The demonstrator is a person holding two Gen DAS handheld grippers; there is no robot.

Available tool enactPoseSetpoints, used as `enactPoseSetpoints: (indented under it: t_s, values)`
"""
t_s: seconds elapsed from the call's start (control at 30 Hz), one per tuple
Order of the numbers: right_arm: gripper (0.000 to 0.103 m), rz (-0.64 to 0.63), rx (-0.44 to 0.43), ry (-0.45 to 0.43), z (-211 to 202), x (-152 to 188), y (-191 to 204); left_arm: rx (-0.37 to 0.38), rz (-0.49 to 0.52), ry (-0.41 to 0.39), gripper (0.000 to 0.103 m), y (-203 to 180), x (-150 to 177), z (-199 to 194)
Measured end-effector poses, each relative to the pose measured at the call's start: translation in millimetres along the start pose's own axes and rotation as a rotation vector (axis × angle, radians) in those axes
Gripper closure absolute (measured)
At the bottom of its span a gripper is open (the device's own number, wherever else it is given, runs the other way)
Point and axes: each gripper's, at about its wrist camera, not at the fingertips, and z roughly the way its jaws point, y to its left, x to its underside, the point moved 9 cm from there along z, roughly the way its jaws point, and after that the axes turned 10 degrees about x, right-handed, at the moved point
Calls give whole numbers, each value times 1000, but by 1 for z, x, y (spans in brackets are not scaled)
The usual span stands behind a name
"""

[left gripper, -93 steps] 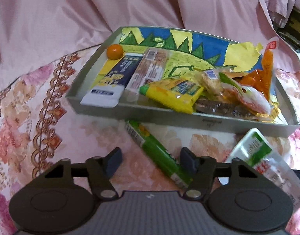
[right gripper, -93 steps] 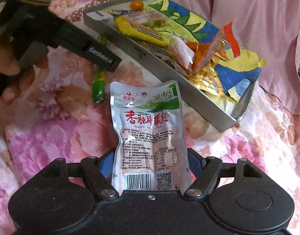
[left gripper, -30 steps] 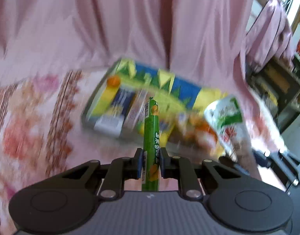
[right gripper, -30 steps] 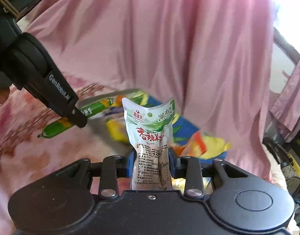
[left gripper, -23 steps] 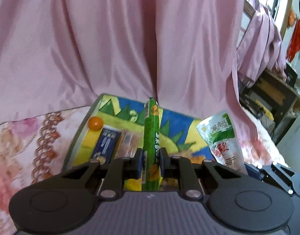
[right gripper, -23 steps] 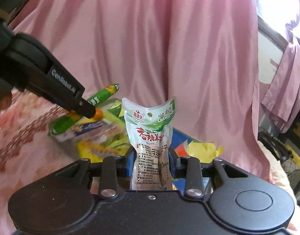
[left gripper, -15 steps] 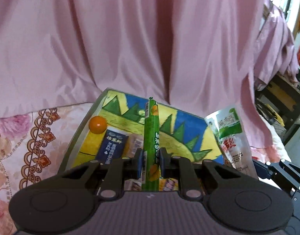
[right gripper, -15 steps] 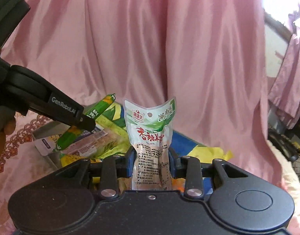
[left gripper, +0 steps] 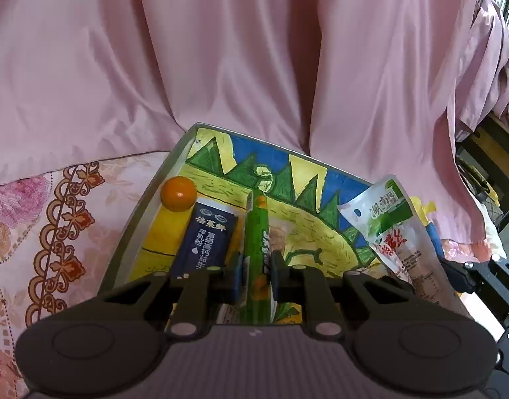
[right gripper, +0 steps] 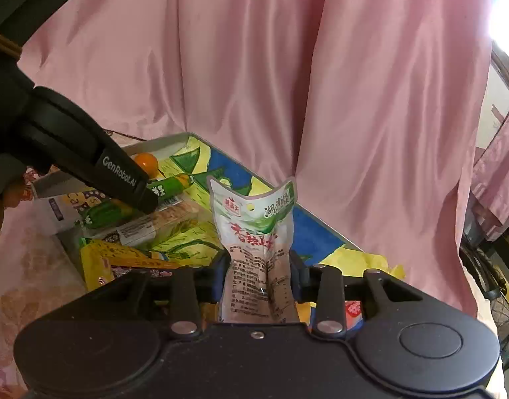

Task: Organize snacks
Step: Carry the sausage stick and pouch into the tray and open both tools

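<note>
My left gripper (left gripper: pixel 257 266) is shut on a green sausage stick (left gripper: pixel 256 232), which points forward over the grey tray (left gripper: pixel 148 199) with its painted lining. From the right wrist view the same left gripper (right gripper: pixel 148 199) holds that green stick (right gripper: pixel 169 184) just above the snacks at the tray's left end. My right gripper (right gripper: pixel 258 266) holds a white and green pouch (right gripper: pixel 254 226) upright over the tray's middle. Its jaws are opening, and the pads still touch the pouch's sides. The pouch (left gripper: pixel 394 229) also shows at the right in the left wrist view.
In the tray lie an orange ball (left gripper: pixel 178 194), a dark blue sachet (left gripper: pixel 204 242), a clear wrapped bar and a yellow packet (right gripper: pixel 121 259). Pink cloth hangs behind the tray. A flowered cloth (left gripper: pixel 55 232) covers the surface. Furniture stands at the far right.
Both grippers have come forward and lower over the tray with their snacks. The tray now fills more of each view. The right jaws stand slightly wider around the pouch.
</note>
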Motion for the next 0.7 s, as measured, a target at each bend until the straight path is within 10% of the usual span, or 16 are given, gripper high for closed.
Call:
enactPoseSetpoints:
  t_s: [0.7]
  values:
    - [34, 81, 15, 44, 12, 6, -17, 6, -23, -3, 66, -5, -3, -5]
